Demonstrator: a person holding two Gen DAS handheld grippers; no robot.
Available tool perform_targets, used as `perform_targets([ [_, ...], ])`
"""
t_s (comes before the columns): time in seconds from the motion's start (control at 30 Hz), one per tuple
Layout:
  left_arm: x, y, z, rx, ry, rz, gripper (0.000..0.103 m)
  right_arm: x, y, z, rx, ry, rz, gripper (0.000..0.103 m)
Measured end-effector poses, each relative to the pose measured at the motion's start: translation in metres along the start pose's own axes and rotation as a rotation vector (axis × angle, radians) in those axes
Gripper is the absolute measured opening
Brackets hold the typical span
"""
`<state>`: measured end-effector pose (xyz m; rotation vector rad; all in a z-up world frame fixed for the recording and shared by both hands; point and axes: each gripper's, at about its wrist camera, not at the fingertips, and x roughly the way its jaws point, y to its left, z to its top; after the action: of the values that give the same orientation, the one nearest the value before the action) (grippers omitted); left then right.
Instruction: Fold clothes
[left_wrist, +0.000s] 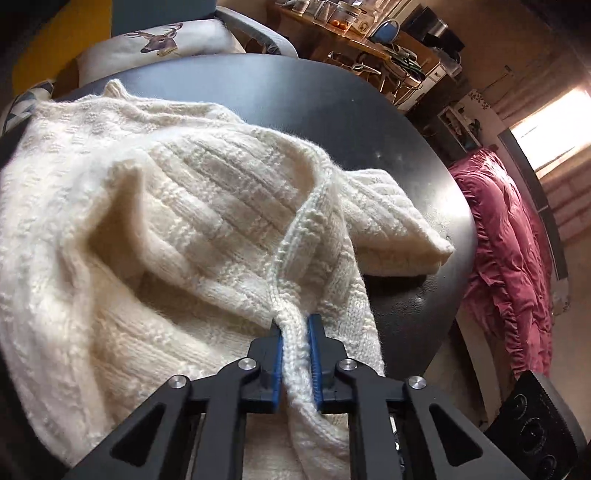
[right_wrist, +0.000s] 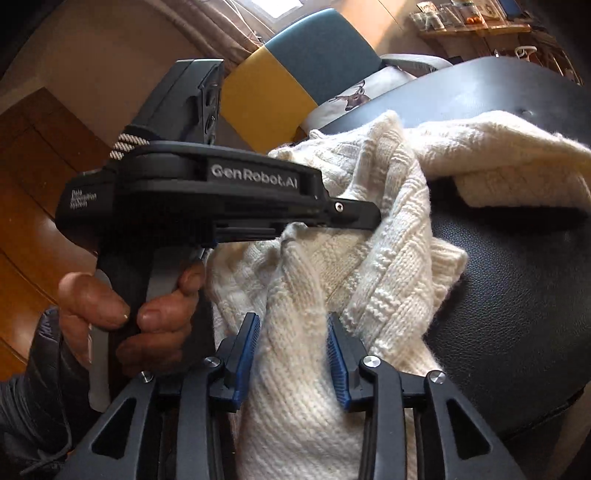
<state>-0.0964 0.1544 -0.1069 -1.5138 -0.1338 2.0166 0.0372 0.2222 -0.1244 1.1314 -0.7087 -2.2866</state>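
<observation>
The left claw (left_wrist: 295, 354) is matte black, with angular link arms pierced by triangular cut-outs and joined by round silver screws. Its two fingers carry ribbed blue pads (left_wrist: 314, 354). The right claw (right_wrist: 293, 354) has the same build: black links, silver screws, blue ribbed pads (right_wrist: 338, 363). Seen from the right wrist view, the left tool's black body bears raised grey lettering "GenRobot.AI" and a smaller white label. The hand (right_wrist: 129, 317) on its handle emerges from a dark quilted sleeve (right_wrist: 33, 391).
</observation>
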Motion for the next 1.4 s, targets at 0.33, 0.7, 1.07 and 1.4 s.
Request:
perform_targets([
  [0.33,-0.092,0.034,-0.015,-0.122,-0.202,-0.171,0.007,-0.029,0.010,0.016,0.004,-0.074,0.017,0.043],
  [0.7,-0.173,0.138,-0.083,-0.252,-0.354,0.007,0.007,-0.035,0.015,0.042,0.043,-0.027,-0.120,0.081],
  [1.07,-0.158,0.213,-0.154,-0.492,-0.284,0.090,0.030,0.056,0.037,0.017,-0.200,0.211,-0.325,0.084],
  [1.4,-0.162,0.192,-0.213,-0.361,-0.285,0.238,0.060,0.066,0.057,-0.006,-0.321,0.159,-0.418,0.103],
])
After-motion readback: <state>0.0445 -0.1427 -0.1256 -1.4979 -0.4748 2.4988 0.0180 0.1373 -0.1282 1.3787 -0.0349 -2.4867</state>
